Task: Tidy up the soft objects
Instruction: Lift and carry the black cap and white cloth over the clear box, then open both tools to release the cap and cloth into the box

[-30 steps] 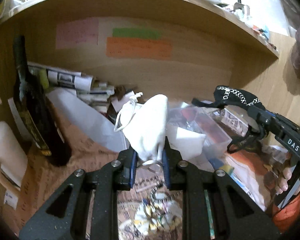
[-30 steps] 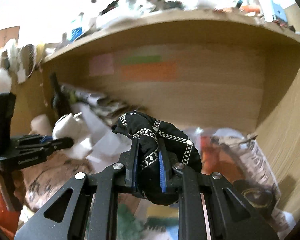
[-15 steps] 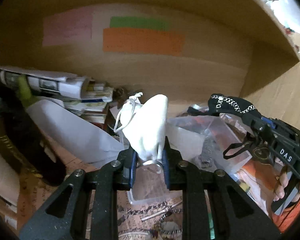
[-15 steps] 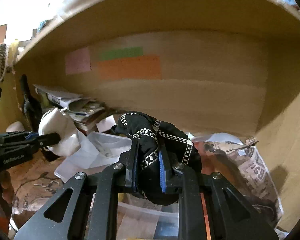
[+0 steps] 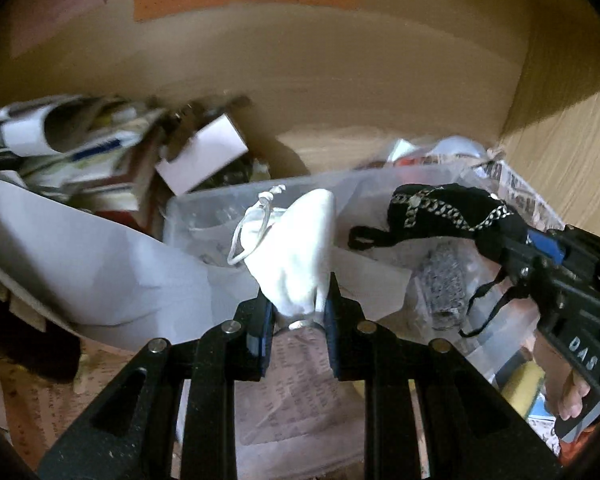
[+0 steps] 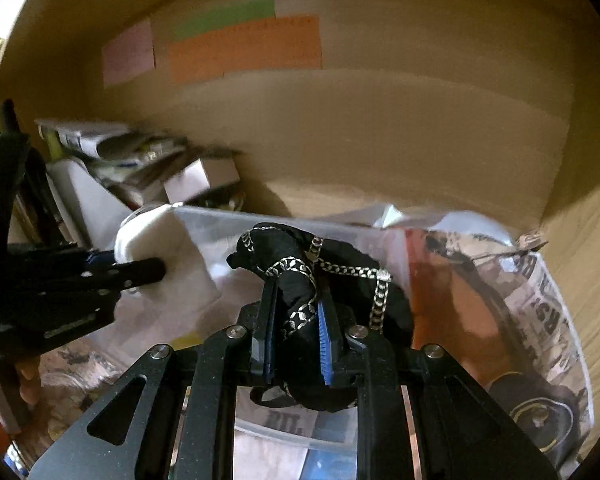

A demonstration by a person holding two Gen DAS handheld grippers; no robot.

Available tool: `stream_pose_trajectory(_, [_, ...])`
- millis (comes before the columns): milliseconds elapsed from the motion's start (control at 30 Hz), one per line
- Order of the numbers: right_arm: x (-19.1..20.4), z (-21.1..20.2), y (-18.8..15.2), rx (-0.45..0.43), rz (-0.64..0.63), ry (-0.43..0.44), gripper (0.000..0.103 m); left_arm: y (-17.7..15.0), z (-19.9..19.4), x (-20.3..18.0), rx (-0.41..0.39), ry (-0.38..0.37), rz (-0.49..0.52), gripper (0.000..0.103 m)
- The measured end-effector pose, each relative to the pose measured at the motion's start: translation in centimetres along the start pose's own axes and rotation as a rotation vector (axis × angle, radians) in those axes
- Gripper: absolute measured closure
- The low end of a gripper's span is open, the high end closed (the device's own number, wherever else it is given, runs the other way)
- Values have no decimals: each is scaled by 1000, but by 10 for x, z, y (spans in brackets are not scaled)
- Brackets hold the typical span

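The left gripper [image 5: 298,314] is clamped on the bottom of a white pouch [image 5: 296,248], which hangs in the air over the near edge of the clear bin [image 5: 204,204]; the right gripper [image 6: 298,344] is pinched shut on a bunched black cloth [image 6: 300,280] with silver chain trim, held above the same bin, right of the pouch. Both look light and limp, so they will likely sag and swing from whatever point is pinched. I would grip a thick fold of fabric, since the pouch's drawstring [image 5: 252,228] and the cloth's chain could slip or snag on the bin's rim.
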State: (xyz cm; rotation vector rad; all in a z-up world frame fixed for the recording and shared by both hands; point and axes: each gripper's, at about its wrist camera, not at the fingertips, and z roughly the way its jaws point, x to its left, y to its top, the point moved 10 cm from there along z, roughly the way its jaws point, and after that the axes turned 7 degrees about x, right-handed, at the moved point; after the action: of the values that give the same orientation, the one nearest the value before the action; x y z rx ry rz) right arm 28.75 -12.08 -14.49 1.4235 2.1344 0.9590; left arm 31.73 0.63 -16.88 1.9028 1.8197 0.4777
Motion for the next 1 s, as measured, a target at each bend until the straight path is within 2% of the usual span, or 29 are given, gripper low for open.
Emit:
stream_pose_trajectory(167, [6,14,-10,54,-39,-13,84,-3,3,-5,14,25,26,80])
stream_pose_trajectory(233, [6,16,-12,65,-49,-20,82,-2,2,-8,17,17,29,74])
stream_pose_trajectory(400, [9,10,-11,68,-62,-17,62,-1,-13,-9,-6,-10,21,60])
stream_pose_trajectory(533, [11,-8,-6,30,-76,-23,50,1,-37,-12,-65,-24,26,47])
stream_pose_trajectory(667, [14,-33,2,-30,-82,-26,33,1,-72,-12,-152,-14,35,34])
stream_pose_trajectory(767, [16,-55,6,-84,-82,-38,21,-4,-97,-11,-205,8,48,18])
stream_pose_trajectory(833, [17,-70,8,-118,-84,-47,17,-10,-113,-9,-237,18,49,3])
stream_pose_trajectory(933, [20,-88,6,-153,-92,-57,14,-20,-126,-6,-261,32,44,2])
stream_pose_trajectory(1000, [22,-99,2,-173,-94,-62,5,-30,-131,-4,-261,36,45,1])
